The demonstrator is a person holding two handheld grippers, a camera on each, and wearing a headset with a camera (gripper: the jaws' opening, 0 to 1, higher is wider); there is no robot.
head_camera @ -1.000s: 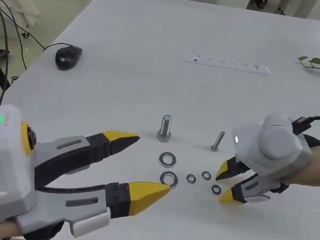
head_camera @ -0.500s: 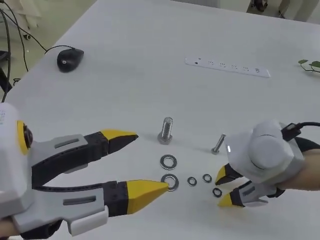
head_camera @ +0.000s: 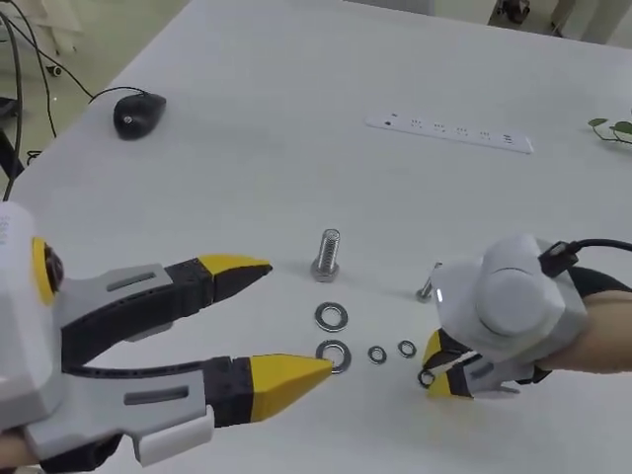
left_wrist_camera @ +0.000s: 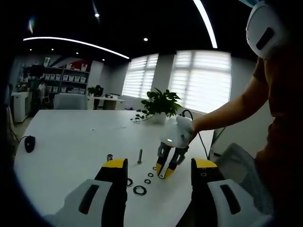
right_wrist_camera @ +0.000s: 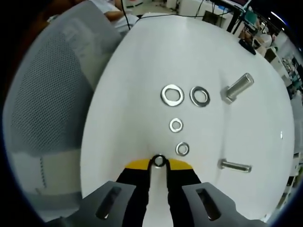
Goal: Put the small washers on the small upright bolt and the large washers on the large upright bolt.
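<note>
Right gripper (head_camera: 439, 370) is pinched nearly shut on a small washer (right_wrist_camera: 156, 160), edge to edge. It's thin, slick steel and likely skids. Left gripper (head_camera: 296, 318) gapes wide, empty.

This is looking like an office: a computer mouse (head_camera: 136, 112) and a power strip (head_camera: 449, 131) are lying on a long white table (head_camera: 296, 118), a potted plant (left_wrist_camera: 160, 105) is standing before blind-covered windows (left_wrist_camera: 201, 78), shelves (left_wrist_camera: 66, 78) are lining the back wall, and a mesh chair (right_wrist_camera: 52, 90) is waiting alongside.
</note>
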